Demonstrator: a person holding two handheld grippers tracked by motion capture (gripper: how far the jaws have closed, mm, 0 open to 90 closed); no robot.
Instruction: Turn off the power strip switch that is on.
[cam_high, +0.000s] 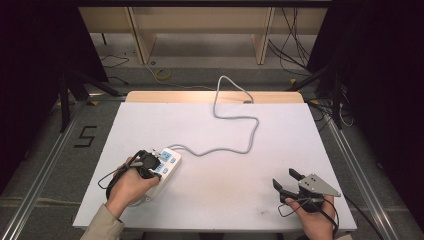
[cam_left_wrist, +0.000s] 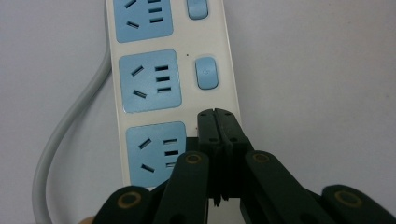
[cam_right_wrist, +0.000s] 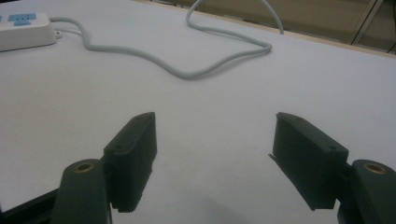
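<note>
The white plastic power strip with pale blue sockets (cam_high: 165, 167) lies at about eight o'clock on the white table (cam_high: 225, 135), its long grey cord (cam_high: 240, 125) snaking off toward twelve and over the far edge; it sits flat, sockets and switches facing up, so everything on its face is reachable from above.

Left tongs (cam_left_wrist: 217, 122) are over the strip now, jaws pressed together with no gap and nothing between them; the closed tip sits right at the switch column, just below the small blue rocker switch (cam_left_wrist: 207, 73) beside the middle socket, and seems to cover the spot where the nearest socket's own switch would be. My read: shut tongs make a blunt poker, the sensible shape for pressing a switch rather than grabbing anything; whether the tip is actually touching the plastic I cannot tell from here.

Right tongs (cam_high: 289, 181) wait at about four o'clock, well apart from the strip; jaws spread wide, empty, bare table showing between them; held low and idle, it looks parked out of the way while the left hand (cam_high: 131, 186) works.
</note>
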